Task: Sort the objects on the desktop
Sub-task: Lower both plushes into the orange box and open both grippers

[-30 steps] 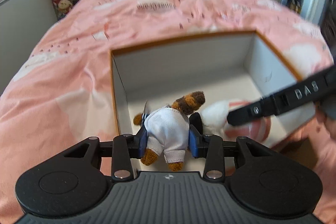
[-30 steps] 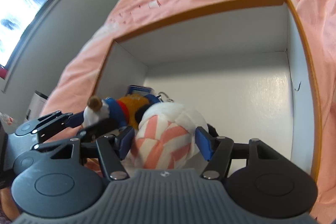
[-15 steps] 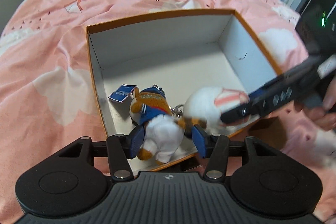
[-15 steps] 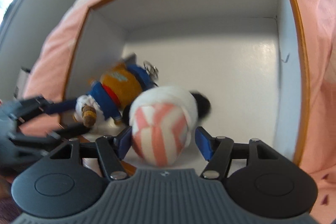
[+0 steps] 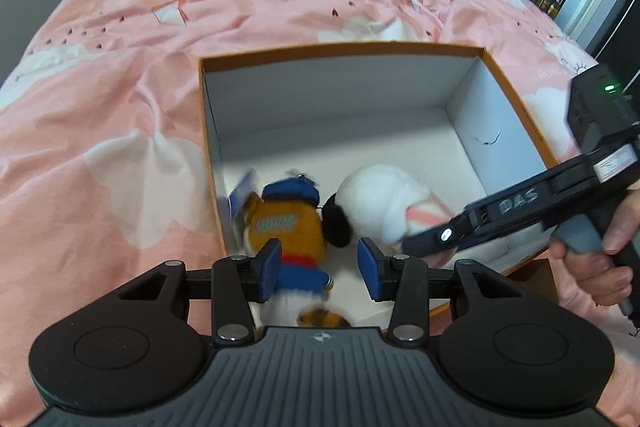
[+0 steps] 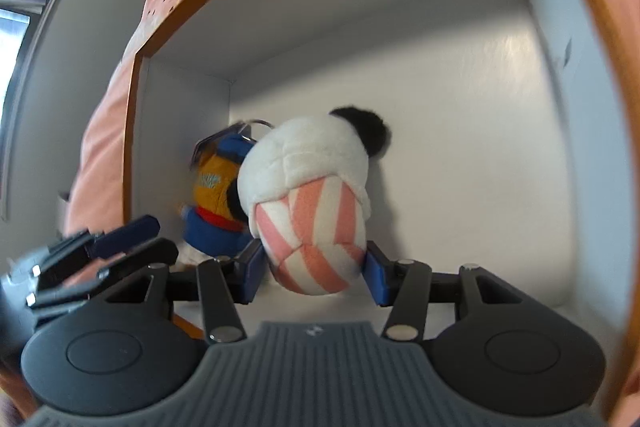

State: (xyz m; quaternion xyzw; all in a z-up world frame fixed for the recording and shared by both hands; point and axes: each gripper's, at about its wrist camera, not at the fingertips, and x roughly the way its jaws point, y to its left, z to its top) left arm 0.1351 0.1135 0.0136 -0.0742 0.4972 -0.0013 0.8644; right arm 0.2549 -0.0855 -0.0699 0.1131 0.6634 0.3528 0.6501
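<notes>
the orange-rimmed box (image 5: 516, 99) sits on the pink bed (image 5: 120, 67). inside it, by its near-left corner, lies the orange and blue plush (image 5: 288, 223), the left claw (image 5: 319, 269) closing around it, pads not pressing. just right of it, the white and pink striped plush (image 6: 312, 203) sits between the closing right claw (image 6: 314, 275).

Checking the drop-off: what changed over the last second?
The left gripper let go of the bear plush, which now lies in the box; its jaws are closing again without gripping it. The right gripper sank deeper, jaws closing around the striped plush. The box stays on the bedspread.
</notes>
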